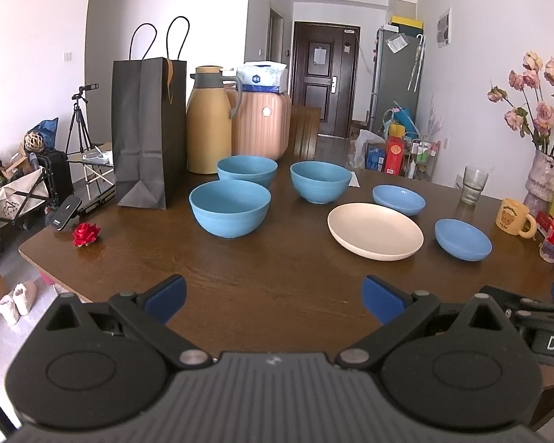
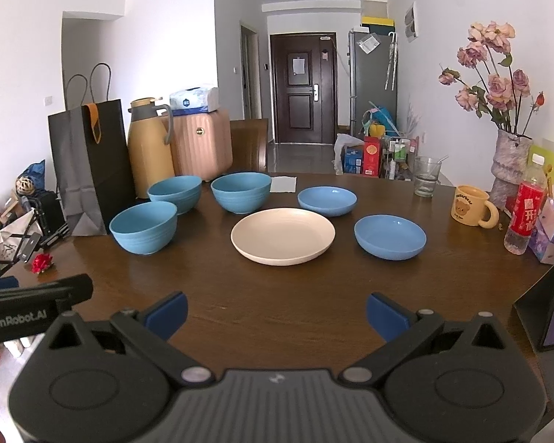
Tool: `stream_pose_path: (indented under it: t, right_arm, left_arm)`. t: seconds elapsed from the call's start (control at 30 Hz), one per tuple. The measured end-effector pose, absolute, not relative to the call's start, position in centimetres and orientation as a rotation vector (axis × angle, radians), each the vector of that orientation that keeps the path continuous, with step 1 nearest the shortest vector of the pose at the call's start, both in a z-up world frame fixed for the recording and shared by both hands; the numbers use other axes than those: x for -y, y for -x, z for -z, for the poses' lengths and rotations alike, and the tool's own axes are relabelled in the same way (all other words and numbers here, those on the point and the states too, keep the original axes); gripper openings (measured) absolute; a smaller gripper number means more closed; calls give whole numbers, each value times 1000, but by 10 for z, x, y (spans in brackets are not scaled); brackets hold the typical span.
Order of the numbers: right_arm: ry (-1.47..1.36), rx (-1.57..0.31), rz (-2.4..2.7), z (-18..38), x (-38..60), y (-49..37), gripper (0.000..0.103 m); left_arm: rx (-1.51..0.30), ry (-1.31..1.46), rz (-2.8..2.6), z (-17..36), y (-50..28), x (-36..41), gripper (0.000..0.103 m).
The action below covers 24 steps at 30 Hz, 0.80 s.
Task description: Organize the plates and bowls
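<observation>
Evidently no sorting has begun: three blue bowls (image 2: 190, 214), two blue plates (image 2: 358, 217) and one cream plate (image 2: 282, 236) sit apart on the worktop (image 2: 277, 306), all empty. Left hand-held gripper (image 1: 275, 297) and right hand-held gripper (image 2: 277, 312) hover near the front edge, jaws spread, holding nothing. Next likely requires nesting bowls; a glass (image 2: 426, 177) holds a stirrer.

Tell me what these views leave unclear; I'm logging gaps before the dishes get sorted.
- Far blue bowl: lower front hidden by the near blue bowl, left wrist view.
- White paper: corner covered by the middle blue bowl, right wrist view.
- Drinking glass: contents too small to tell.
</observation>
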State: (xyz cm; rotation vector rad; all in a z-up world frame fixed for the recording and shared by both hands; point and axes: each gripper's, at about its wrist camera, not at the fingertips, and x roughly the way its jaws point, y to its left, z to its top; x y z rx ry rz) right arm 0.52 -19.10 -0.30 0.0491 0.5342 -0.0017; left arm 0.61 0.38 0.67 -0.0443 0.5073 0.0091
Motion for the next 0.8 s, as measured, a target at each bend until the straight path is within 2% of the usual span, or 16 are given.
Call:
stream_pose_path:
  t: [0.8]
  right_arm:
    - [-47, -538, 37, 8, 202, -37, 103]
  left_arm:
    - [-505, 38, 6, -1, -34, 9, 103]
